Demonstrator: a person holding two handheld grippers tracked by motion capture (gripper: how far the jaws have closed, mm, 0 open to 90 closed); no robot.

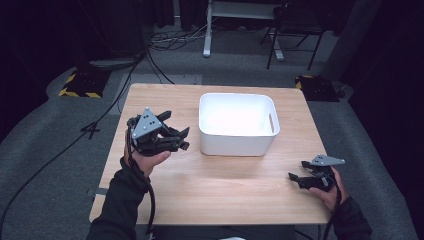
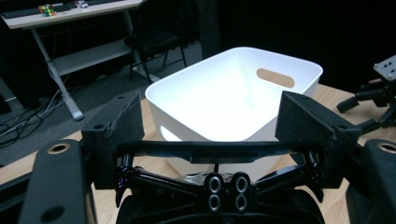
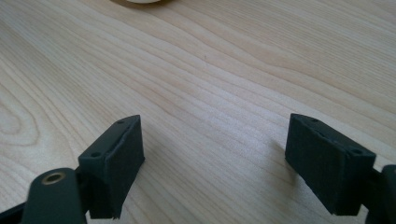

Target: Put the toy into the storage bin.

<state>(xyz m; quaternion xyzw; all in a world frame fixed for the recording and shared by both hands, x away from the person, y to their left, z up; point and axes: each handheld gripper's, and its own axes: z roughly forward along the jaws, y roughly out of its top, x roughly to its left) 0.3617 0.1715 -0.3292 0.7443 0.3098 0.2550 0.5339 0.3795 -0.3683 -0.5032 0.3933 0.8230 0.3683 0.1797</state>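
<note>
White and empty, the bin (image 1: 239,124) stands at frame centre on the table (image 1: 210,185), my left gripper (image 1: 172,131) and right gripper (image 1: 299,172) both wide apart holding nothing, so I judge no step is begun.

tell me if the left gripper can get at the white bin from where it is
Probably yes: the left gripper, jaws open, faces the white bin with only bare table between them and nothing in the way.

High view looks forward and down over the white bin (image 1: 239,124); left gripper view faces that bin (image 2: 233,93) from just beside it; right gripper view sits close above bare tabletop (image 3: 224,70).
</note>
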